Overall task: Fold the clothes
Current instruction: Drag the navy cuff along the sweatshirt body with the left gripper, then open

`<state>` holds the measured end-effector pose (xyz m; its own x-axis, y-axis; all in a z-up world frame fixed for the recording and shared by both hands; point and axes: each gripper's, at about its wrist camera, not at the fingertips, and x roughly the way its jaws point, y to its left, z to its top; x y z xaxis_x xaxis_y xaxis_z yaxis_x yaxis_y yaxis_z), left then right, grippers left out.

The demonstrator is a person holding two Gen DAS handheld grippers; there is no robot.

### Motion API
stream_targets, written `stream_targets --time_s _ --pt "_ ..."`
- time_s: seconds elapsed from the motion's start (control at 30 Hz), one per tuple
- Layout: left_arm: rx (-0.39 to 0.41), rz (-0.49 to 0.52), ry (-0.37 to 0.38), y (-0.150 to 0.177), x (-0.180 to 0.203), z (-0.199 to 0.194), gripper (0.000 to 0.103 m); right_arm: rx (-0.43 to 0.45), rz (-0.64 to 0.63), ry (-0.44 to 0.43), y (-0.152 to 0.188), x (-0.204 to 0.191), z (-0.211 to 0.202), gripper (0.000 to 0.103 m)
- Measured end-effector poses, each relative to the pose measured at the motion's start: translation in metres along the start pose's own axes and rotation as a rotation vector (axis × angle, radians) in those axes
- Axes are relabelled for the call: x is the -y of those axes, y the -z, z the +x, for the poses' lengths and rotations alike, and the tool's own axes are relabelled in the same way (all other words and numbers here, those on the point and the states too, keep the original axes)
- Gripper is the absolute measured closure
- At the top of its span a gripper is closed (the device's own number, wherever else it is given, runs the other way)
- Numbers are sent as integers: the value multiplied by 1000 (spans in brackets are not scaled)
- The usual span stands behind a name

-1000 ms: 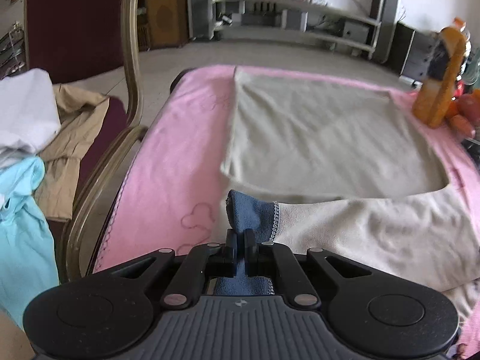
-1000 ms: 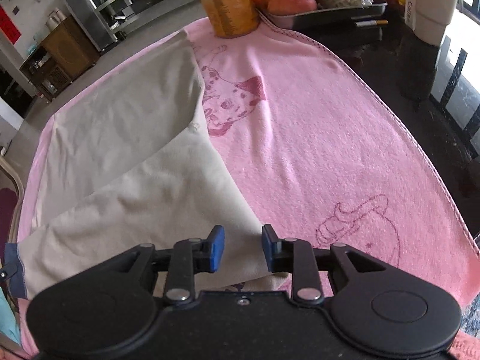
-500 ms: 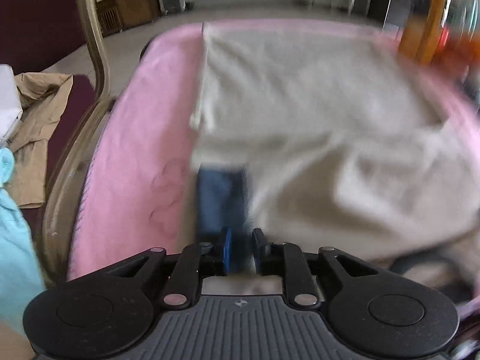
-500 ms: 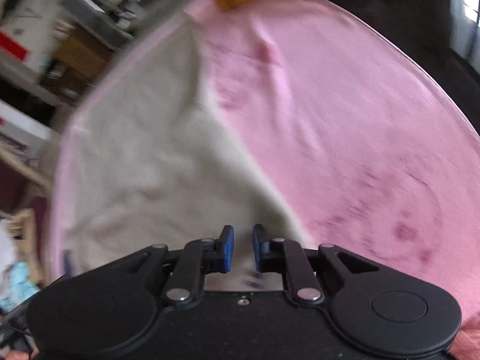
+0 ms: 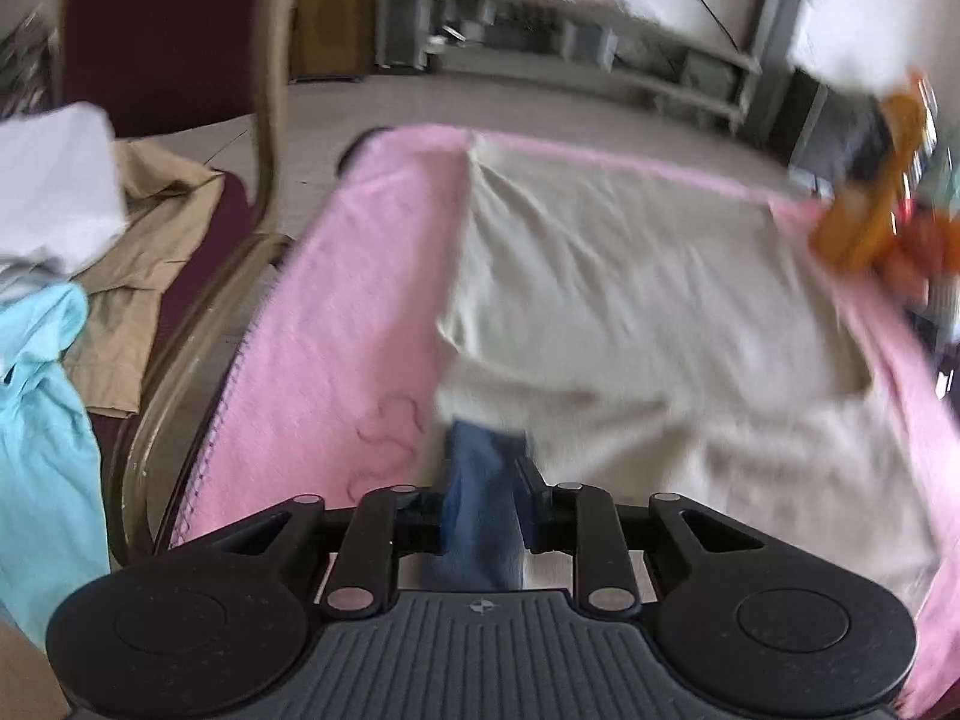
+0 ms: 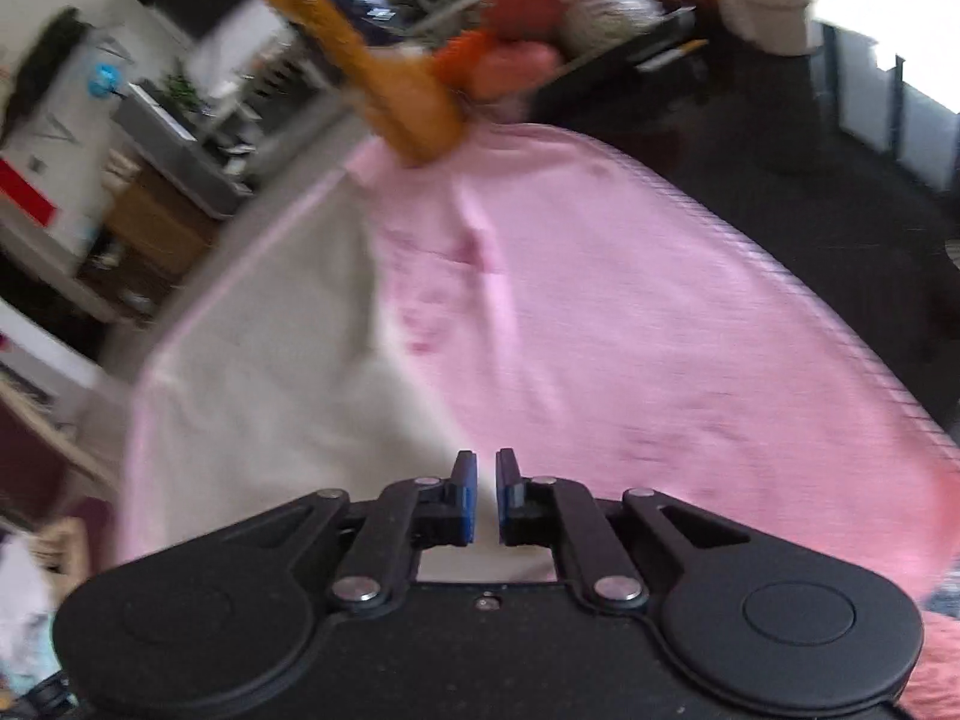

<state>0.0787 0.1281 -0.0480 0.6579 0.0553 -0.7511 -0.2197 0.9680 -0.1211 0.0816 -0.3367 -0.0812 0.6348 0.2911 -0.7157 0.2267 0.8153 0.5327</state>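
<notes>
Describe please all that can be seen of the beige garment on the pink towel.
The beige garment is soft, matte cloth, lightly creased, lying mostly flat on the pink towel. Its near part is folded over. A blue trim runs between the fingers of the left gripper, which look spread. The right gripper seems nearly closed at its near edge.

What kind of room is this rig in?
Probably a home living or dining room. A pink towel covers the table under the beige garment, a cushioned chair holds more clothes, fruit sits at the far end, and low shelving lines the wall.
</notes>
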Motion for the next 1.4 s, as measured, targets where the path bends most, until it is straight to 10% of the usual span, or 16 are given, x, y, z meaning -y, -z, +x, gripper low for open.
stream_targets --time_s 0.23,0.43,0.53,0.87,1.07,1.2,1.33,1.4 --pt "-88 51 125 -7 23 36 88 -58 37 -207 -13 -39 41 95" --pt "-111 48 86 -1 38 75 87 -272 164 -413 19 -41 126 95" --pt "-90 -39 57 -3 21 75 91 -266 65 -359 14 -42 142 96" --pt "-31 -163 -66 -6 -6 51 92 197 504 -64 -14 56 81 100" --pt "-43 -55 -26 7 3 42 88 56 317 -196 -1 17 67 96" --pt "-68 -21 -72 15 2 50 80 -20 220 -102 8 7 78 103" --pt "-59 -45 -128 16 -9 43 83 135 235 135 6 20 54 100" --pt "-54 -51 -118 18 -12 35 92 143 264 120 5 26 45 98"
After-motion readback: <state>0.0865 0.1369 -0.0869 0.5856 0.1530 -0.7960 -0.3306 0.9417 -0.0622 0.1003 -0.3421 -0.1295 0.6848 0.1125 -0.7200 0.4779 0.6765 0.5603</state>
